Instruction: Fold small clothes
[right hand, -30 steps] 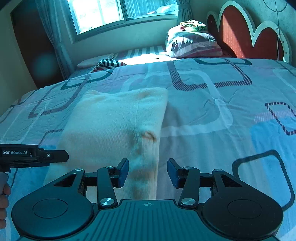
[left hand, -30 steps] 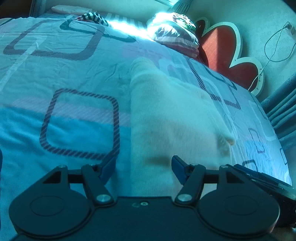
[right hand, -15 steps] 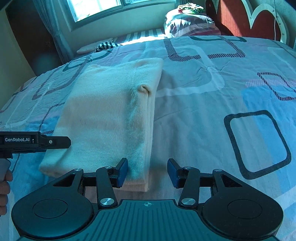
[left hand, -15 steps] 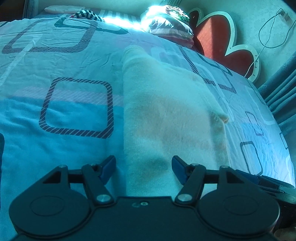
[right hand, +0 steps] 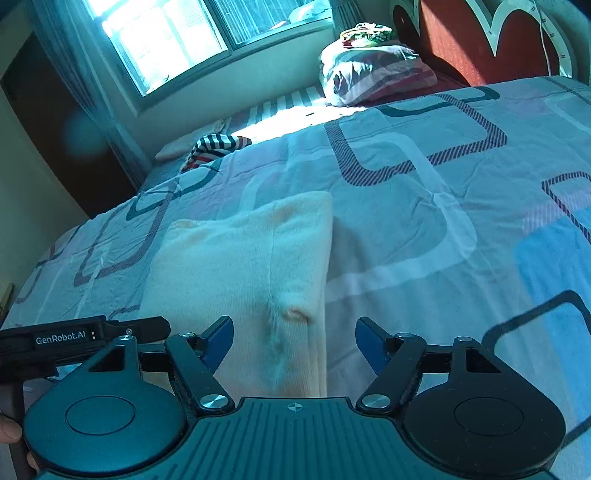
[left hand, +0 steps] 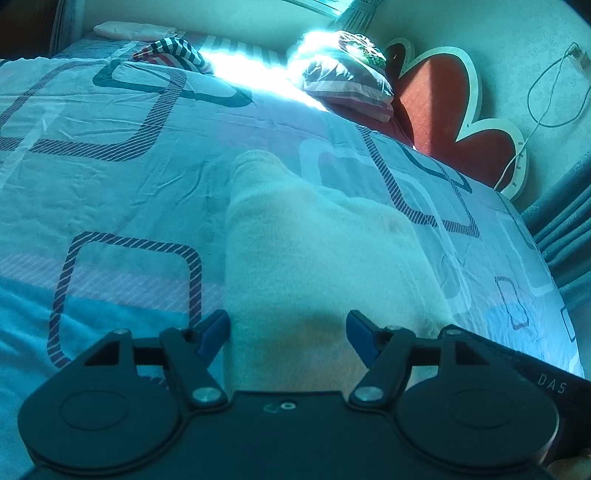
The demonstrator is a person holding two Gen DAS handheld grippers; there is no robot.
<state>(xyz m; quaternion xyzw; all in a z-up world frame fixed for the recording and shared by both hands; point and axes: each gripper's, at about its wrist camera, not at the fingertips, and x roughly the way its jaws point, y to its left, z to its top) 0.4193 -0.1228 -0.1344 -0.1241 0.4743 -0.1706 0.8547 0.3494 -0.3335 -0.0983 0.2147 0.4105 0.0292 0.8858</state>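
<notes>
A cream knitted garment [left hand: 317,258] lies folded into a long strip on the patterned bedsheet [left hand: 110,192]; it also shows in the right wrist view [right hand: 240,273]. My left gripper [left hand: 288,332] is open, low over the garment's near end, its jaws straddling the left part of the strip. My right gripper [right hand: 294,341] is open over the garment's near right edge, where a small pucker [right hand: 295,314] sits. Neither holds anything. The left gripper's body [right hand: 66,338] shows at the left of the right wrist view.
A striped cloth [right hand: 214,146] lies at the far side of the bed under the window [right hand: 192,33]. A stack of folded bedding [right hand: 373,70] sits by the red heart-shaped headboard [left hand: 454,122]. A curtain [left hand: 565,221] hangs at the right.
Both grippers have moved forward and lower along the garment, so its near end now runs under them. Both stay open. The garment lies as before.
</notes>
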